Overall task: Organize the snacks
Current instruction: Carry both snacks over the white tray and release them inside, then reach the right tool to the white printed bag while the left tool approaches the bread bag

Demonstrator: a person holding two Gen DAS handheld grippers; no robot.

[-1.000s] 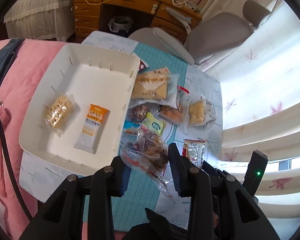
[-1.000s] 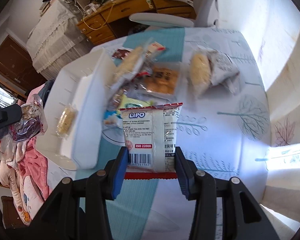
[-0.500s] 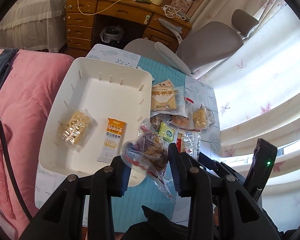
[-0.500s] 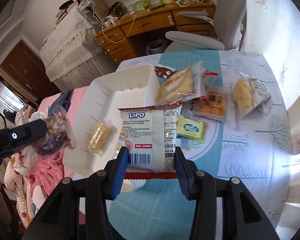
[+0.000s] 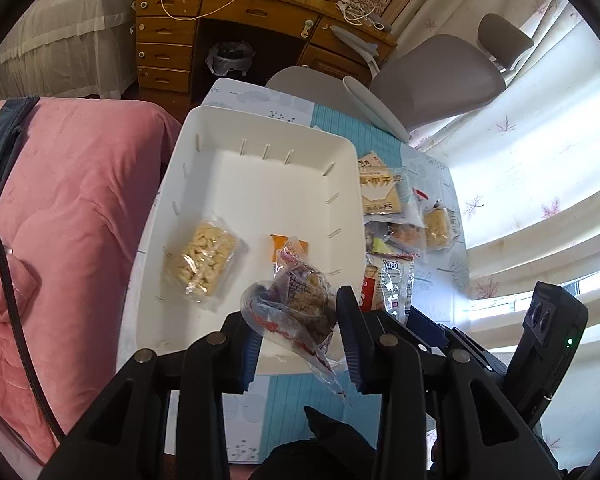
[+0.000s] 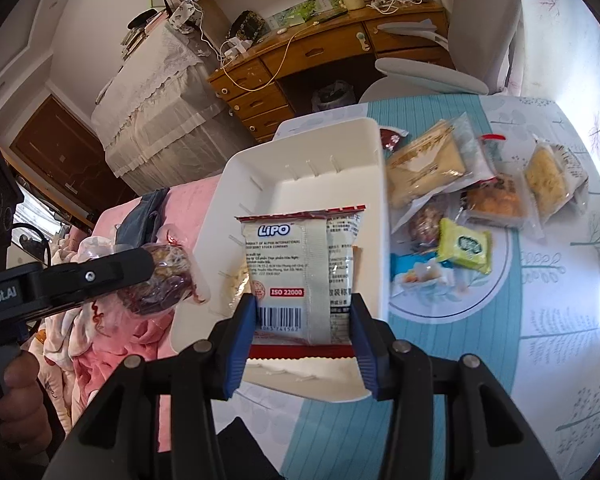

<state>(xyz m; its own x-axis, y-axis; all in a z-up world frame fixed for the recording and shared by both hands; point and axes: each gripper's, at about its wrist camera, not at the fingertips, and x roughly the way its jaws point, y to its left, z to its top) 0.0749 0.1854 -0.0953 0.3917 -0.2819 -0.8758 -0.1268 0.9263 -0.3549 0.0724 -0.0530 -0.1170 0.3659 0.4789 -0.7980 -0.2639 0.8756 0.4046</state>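
Note:
My left gripper (image 5: 298, 332) is shut on a clear-wrapped brown snack (image 5: 300, 308) and holds it above the near edge of the white tray (image 5: 260, 184). In the tray lie a pale cracker pack (image 5: 202, 256) and an orange oat bar (image 5: 288, 244), partly hidden. My right gripper (image 6: 304, 324) is shut on a white LIPO packet (image 6: 304, 264) above the tray's (image 6: 300, 164) near part. The left gripper and its snack (image 6: 160, 276) show at the left of the right wrist view. Several loose snacks (image 6: 464, 196) lie on the table to the right of the tray.
A pink quilt (image 5: 68, 216) lies left of the table. A grey office chair (image 5: 436, 76) and a wooden desk (image 5: 236, 12) stand beyond the far edge. White curtains (image 5: 540, 160) hang at the right. The tablecloth (image 6: 540, 320) has a blue stripe.
Both grippers have moved left, from over the loose snacks to over the tray, each still holding its packet. The view has also risen away from the table.

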